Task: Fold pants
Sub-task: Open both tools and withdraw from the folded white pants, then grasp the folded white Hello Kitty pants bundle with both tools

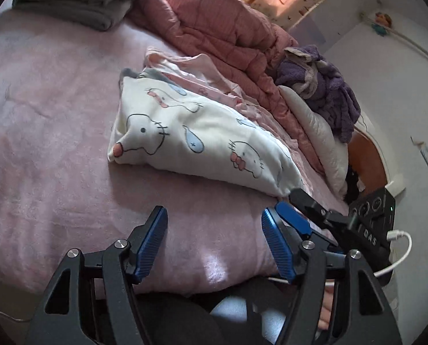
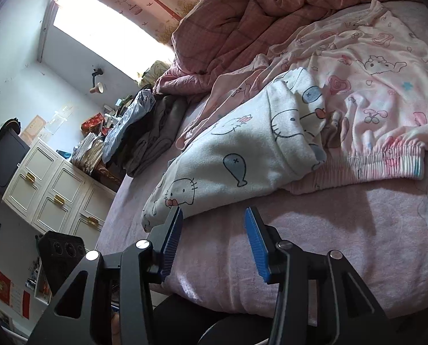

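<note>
Left wrist view: white cat-print pants (image 1: 196,141), folded into a soft bundle, are lying on the pink bed sheet (image 1: 50,120) beside a pink quilt (image 1: 214,28). The left gripper (image 1: 214,230) is hovering short of the bundle, jaws parted, nothing between them; the right gripper (image 1: 297,204) is showing at the bundle's near corner.

Right wrist view: the pants (image 2: 242,155) are resting partly on a pink printed garment (image 2: 372,95). The right gripper (image 2: 214,230) is standing released, empty, its left finger just at the hem.

Handling: light, limp fleecy cloth, likely slumping when lifted; best pinched through all layers at the folded corners.
</note>
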The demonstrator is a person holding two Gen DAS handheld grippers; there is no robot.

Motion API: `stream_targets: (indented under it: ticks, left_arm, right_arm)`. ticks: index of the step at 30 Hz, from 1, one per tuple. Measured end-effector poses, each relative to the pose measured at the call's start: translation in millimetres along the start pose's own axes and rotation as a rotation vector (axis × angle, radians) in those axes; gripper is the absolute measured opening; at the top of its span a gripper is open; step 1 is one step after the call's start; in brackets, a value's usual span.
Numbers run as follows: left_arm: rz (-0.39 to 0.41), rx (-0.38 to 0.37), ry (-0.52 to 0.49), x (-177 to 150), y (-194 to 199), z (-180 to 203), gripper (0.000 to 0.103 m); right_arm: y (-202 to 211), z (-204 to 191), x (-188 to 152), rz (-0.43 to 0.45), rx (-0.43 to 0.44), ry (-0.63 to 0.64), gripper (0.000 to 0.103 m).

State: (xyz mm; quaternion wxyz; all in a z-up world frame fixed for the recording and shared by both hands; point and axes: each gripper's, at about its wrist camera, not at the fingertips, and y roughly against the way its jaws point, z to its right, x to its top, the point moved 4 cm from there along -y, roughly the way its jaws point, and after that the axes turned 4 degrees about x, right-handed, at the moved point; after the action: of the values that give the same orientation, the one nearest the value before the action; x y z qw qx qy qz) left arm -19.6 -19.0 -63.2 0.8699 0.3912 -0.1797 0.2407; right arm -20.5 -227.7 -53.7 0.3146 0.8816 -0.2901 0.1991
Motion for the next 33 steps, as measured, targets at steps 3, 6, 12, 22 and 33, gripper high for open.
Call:
stream_targets:
  ticks: [3,6,12,22,33]
  left_arm:
    - [0.038,-0.02,0.1,15,-5,-9,0.067]
    - [0.016,-0.022,0.19,28,-15,-15,0.068]
    - [0.034,0.003,0.214,48,-27,-4,0.089]
    - [0.133,0.061,0.089,65,-49,4,0.086]
    - [0.12,0.131,0.022,73,-56,-4,0.036]
  right_arm:
    - [-1,-2,-1,0.0,-0.009,0.006,0.047]
    - [4,-1,2,0.024,-0.037,0.015,0.047]
    - [14,8,12,0.057,-0.069,-0.014,0.047]
    - [29,14,20,0.095,-0.075,-0.014,0.047]
    - [26,7,17,0.096,-0.105,0.018,0.047]
